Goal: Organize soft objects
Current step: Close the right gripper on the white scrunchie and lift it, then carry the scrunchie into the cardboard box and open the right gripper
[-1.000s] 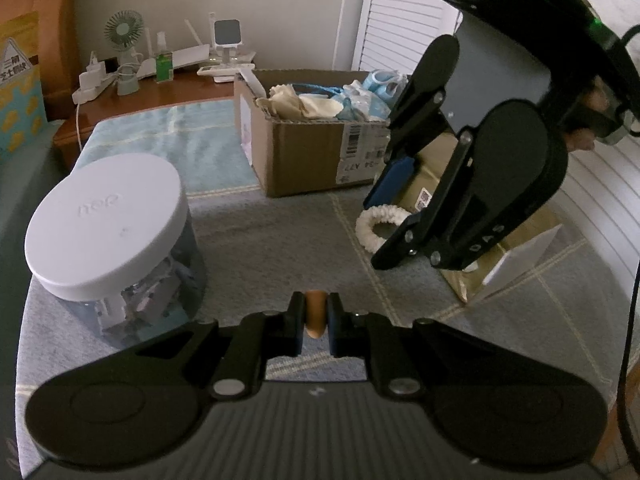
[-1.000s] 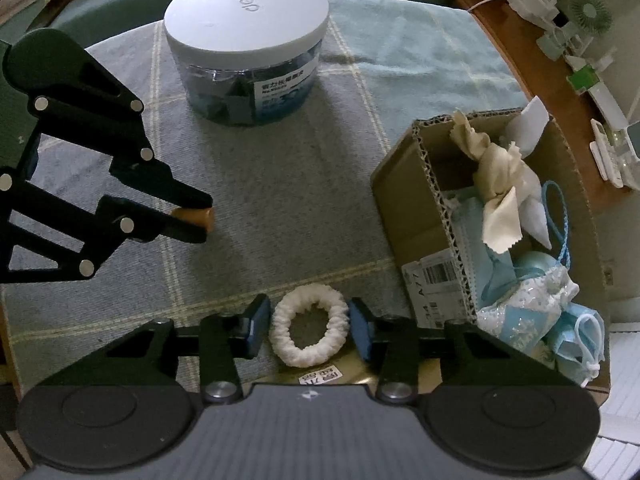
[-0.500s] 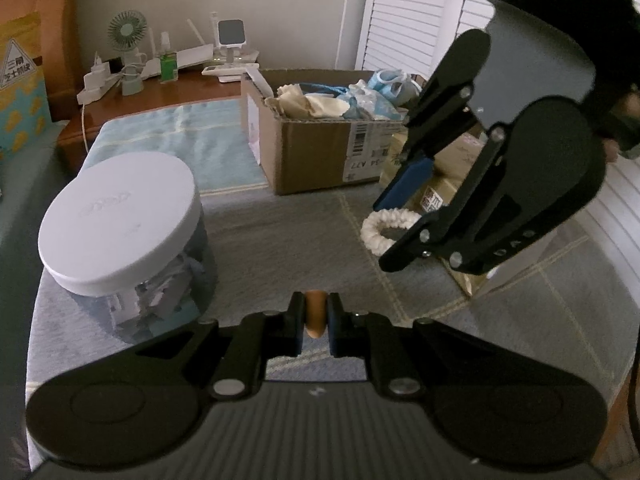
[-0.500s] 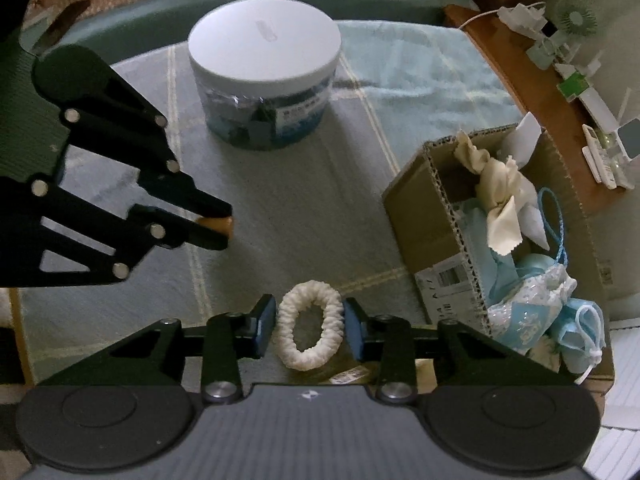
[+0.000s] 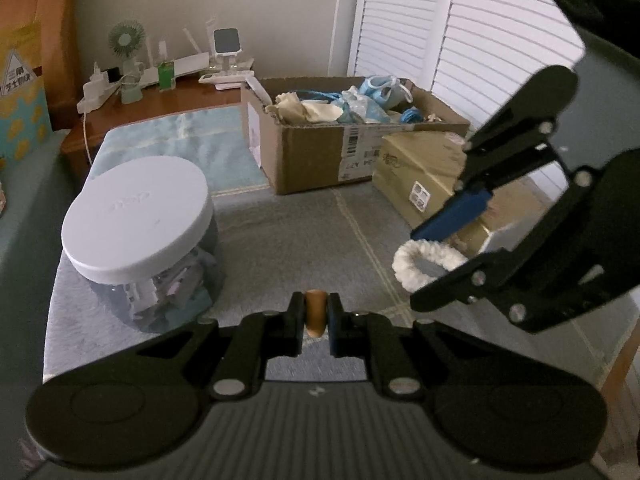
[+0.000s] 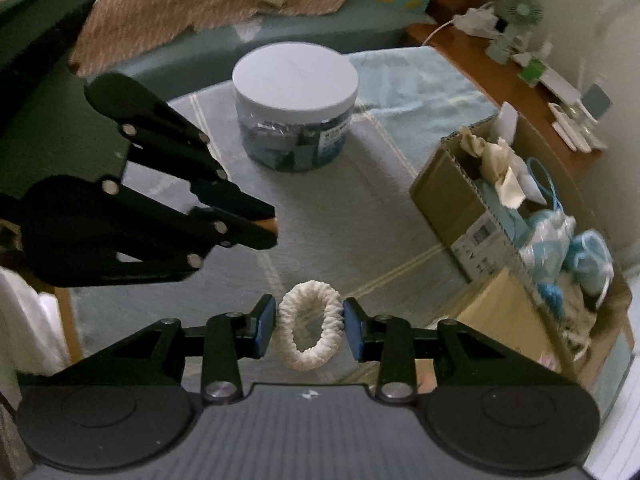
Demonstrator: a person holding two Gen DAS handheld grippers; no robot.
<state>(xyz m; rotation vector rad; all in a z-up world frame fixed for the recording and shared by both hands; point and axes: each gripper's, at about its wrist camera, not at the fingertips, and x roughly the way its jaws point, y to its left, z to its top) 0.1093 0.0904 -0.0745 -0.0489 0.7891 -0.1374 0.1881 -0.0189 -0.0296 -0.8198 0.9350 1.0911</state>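
A white fluffy scrunchie (image 6: 310,332) is squeezed into an oval between the blue pads of my right gripper (image 6: 309,327), lifted above the grey mat; from the left wrist it shows at the right as the scrunchie (image 5: 416,265) under that gripper. My left gripper (image 5: 315,316) is shut on a small orange-brown piece (image 5: 315,312); in the right wrist view the left gripper (image 6: 274,228) hovers left of the scrunchie. An open cardboard box (image 5: 316,156) holding cream and blue soft items (image 5: 360,106) stands at the back; in the right wrist view the box (image 6: 448,192) is at the right.
A clear jar with a white lid (image 5: 138,216) stands on the mat at the left. A tan parcel (image 5: 424,172) lies beside the box. A wooden shelf (image 5: 136,108) behind carries a small fan and chargers. A knitted blanket (image 6: 180,4) lies on the green sofa.
My right gripper closed on the scrunchie and lifted it off the tan parcel, rolling and shifting sideways over the mat. The left gripper kept still with its orange piece.
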